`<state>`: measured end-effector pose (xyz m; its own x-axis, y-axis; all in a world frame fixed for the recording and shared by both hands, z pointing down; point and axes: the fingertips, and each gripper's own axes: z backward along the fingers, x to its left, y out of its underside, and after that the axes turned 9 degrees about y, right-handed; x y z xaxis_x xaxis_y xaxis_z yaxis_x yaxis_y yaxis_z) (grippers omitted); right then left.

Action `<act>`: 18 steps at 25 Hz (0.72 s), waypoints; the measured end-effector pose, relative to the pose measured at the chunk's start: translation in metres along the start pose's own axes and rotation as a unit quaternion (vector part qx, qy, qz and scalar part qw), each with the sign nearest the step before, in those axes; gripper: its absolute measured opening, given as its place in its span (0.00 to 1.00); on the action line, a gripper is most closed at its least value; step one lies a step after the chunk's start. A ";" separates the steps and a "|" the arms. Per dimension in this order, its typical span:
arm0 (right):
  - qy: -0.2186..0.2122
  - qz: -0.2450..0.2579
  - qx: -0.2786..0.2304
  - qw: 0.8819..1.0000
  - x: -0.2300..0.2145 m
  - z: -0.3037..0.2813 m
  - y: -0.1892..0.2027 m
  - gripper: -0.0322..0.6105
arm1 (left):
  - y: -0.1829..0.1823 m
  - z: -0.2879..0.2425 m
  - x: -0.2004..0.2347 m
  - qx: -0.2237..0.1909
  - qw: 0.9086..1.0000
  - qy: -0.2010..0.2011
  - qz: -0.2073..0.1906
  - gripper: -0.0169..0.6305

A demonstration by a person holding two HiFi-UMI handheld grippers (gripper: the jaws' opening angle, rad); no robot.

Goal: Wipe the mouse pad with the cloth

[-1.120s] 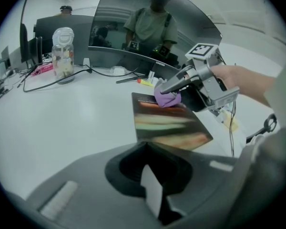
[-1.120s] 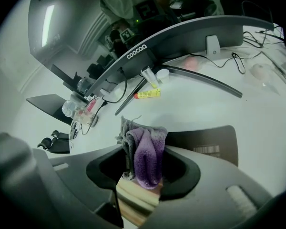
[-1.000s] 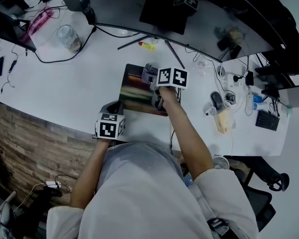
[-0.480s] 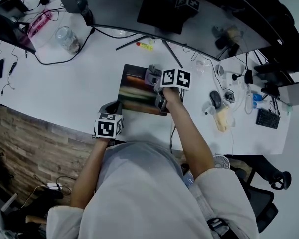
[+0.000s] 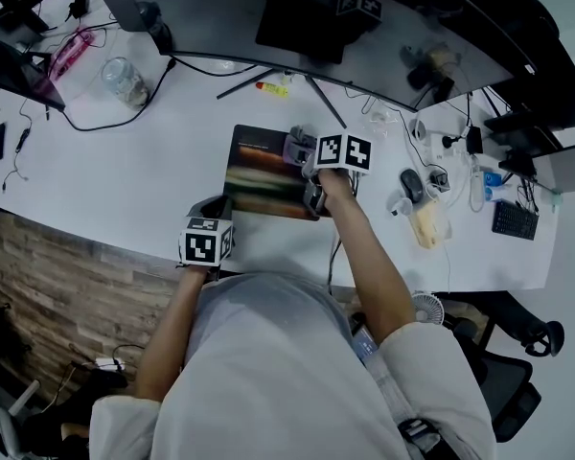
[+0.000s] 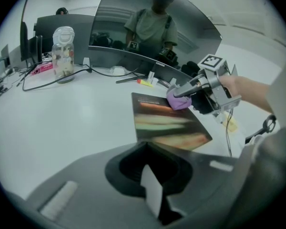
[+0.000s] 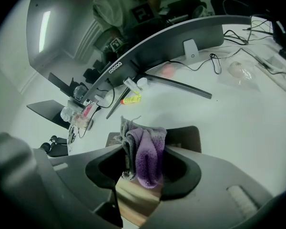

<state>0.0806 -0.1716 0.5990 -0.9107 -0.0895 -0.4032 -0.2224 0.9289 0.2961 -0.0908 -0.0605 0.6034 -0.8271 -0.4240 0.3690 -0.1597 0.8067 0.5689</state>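
The left gripper (image 5: 213,209), jaws pressed together on nothing, sits by the mouse pad's (image 5: 264,175) near corner, so the right gripper (image 5: 302,156), jaws pinching the purple cloth (image 7: 147,154) at its far corner, might drag the loose pad across the desk (image 5: 125,161).

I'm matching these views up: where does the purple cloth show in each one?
Head view: purple cloth just above centre, at the mouse pad's far right corner.
Left gripper view: right of centre, at the pad's far edge.
Right gripper view: centre, clamped between the jaws.
Shared landmark: the mouse pad.
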 end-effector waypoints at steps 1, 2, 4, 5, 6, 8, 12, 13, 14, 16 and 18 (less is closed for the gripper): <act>0.001 -0.002 0.000 1.000 -0.002 0.001 0.000 0.38 | 0.000 0.000 0.000 0.000 1.000 0.000 0.000 0.03; 0.002 -0.003 -0.001 1.000 -0.004 0.002 0.000 0.38 | 0.000 0.000 0.000 0.000 1.000 0.001 0.000 0.03; 0.004 -0.004 -0.002 1.000 -0.008 0.003 0.001 0.38 | 0.001 0.000 0.000 0.000 1.000 0.001 0.001 0.03; 0.005 -0.005 -0.002 1.000 -0.010 0.004 0.001 0.38 | 0.001 0.000 0.000 0.000 1.000 0.001 0.002 0.03; 0.006 -0.005 -0.002 1.000 -0.012 0.005 0.001 0.37 | 0.001 0.000 0.000 0.000 1.000 0.001 0.002 0.03; 0.007 -0.005 -0.002 1.000 -0.015 0.007 0.000 0.37 | 0.001 0.000 0.000 -0.002 1.000 0.002 0.002 0.03; 0.010 -0.007 -0.003 1.000 -0.021 0.010 0.000 0.37 | 0.001 0.001 0.000 -0.004 1.000 0.002 0.002 0.03; 0.011 -0.009 -0.003 1.000 -0.022 0.010 0.000 0.37 | 0.001 0.000 -0.001 -0.004 1.000 0.002 0.002 0.03; 0.011 -0.011 -0.003 1.000 -0.024 0.011 0.000 0.37 | 0.001 0.001 0.000 -0.004 1.000 0.002 0.001 0.03; 0.012 -0.012 -0.003 1.000 -0.027 0.012 0.000 0.37 | 0.001 0.001 0.000 -0.004 1.000 0.004 0.001 0.03; 0.014 -0.013 -0.003 1.000 -0.030 0.013 0.000 0.37 | 0.001 0.001 0.000 -0.006 1.000 0.006 0.003 0.03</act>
<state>0.1123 -0.1638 0.5996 -0.9136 -0.1240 -0.3873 -0.2489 0.9237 0.2912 -0.0918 -0.0592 0.6031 -0.8214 -0.4239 0.3816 -0.1484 0.8049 0.5746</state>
